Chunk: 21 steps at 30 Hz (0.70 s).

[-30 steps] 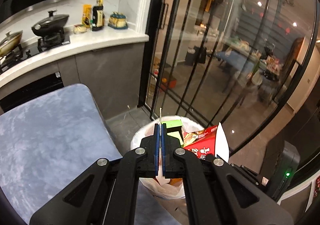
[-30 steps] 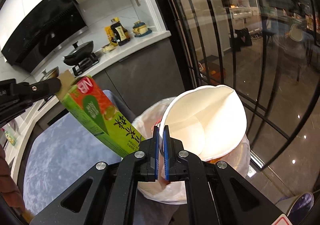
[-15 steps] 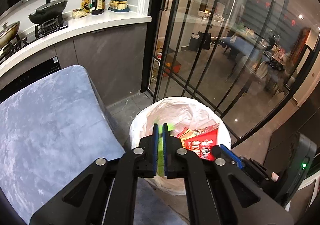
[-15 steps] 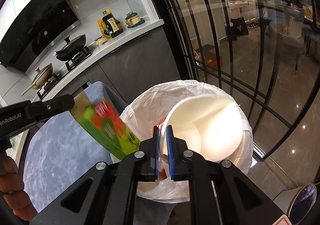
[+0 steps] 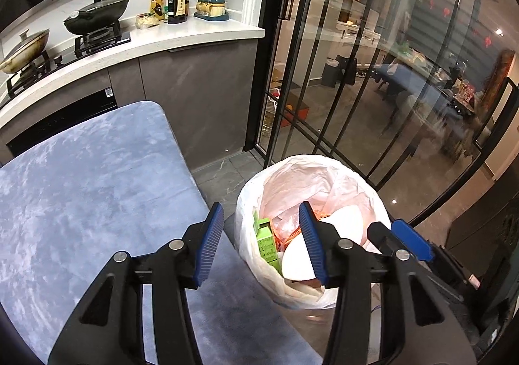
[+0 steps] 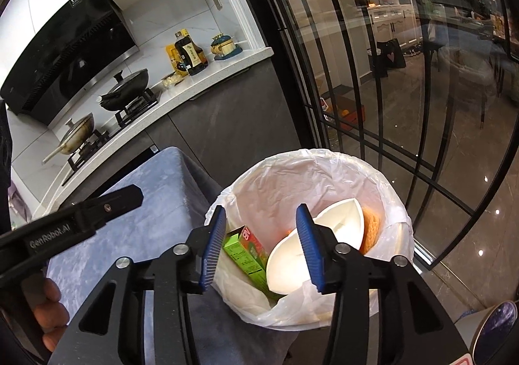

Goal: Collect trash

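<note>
— Trash is in the bin (image 6: 389, 189), both pieces! The left gripper (image 5: 261, 240) and the right gripper (image 6: 259, 246) hang over the white liner, jaws just sprung apart, nothing between the blue pads of either.

— Makes sense they're poised there: each one hovers above the bin mouth, beside the blue-covered table (image 5: 90, 189), so whatever was let go lands inside, not on the floor.

— And how do they lie?

— The green carton (image 6: 246, 253) leans against the near-left wall of the liner, long axis slanting from upper left down to lower right in the right wrist view, printed end up. The white paper bowl (image 6: 327, 235) sits on edge next to it, mouth facing the cameras, apparently touching the carton.

— So this drop looks done; both tools are empty.
</note>
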Available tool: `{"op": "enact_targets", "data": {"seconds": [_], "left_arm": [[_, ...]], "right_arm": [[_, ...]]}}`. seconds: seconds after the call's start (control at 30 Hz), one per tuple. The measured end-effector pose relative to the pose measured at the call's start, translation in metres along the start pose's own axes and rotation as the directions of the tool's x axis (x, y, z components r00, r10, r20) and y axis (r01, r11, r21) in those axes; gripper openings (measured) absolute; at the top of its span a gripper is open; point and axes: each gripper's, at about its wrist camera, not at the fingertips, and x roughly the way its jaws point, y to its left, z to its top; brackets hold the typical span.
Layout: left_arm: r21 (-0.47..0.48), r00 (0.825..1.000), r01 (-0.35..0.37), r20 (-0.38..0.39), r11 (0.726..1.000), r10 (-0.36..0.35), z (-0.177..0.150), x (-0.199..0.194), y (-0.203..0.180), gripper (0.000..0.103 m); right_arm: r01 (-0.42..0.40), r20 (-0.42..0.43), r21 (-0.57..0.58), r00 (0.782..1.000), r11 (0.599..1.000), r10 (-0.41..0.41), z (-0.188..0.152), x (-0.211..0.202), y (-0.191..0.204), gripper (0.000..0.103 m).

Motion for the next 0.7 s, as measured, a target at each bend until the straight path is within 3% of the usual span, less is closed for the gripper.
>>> {"op": "enact_targets", "data": {"seconds": [0.37, 0.47, 0.7], "left_arm": [[-0.002, 0.999, -0.047, -0.002, 0.999, 0.047, -0.012, -0.009, 0.009, 0.047], [-0.008, 0.997, -0.077, 0.009, 0.997, 0.077, -0.018, -0.017, 0.013, 0.066], [-0.005, 0.992, -0.128, 0.004, 0.992, 0.128, -0.033, -0.031, 0.021, 0.068]], "right_arm": [[0.031, 0.019, -0.068, 0.999, 0.997, -0.030, -0.004, -0.015, 0.019, 0.059], [0.039, 0.021, -0.085, 0.999, 0.996, -0.037, -0.007, -0.021, 0.024, 0.063], [0.073, 0.024, -0.124, 0.997, 0.990, -0.071, -0.017, -0.039, 0.034, 0.073]]}}
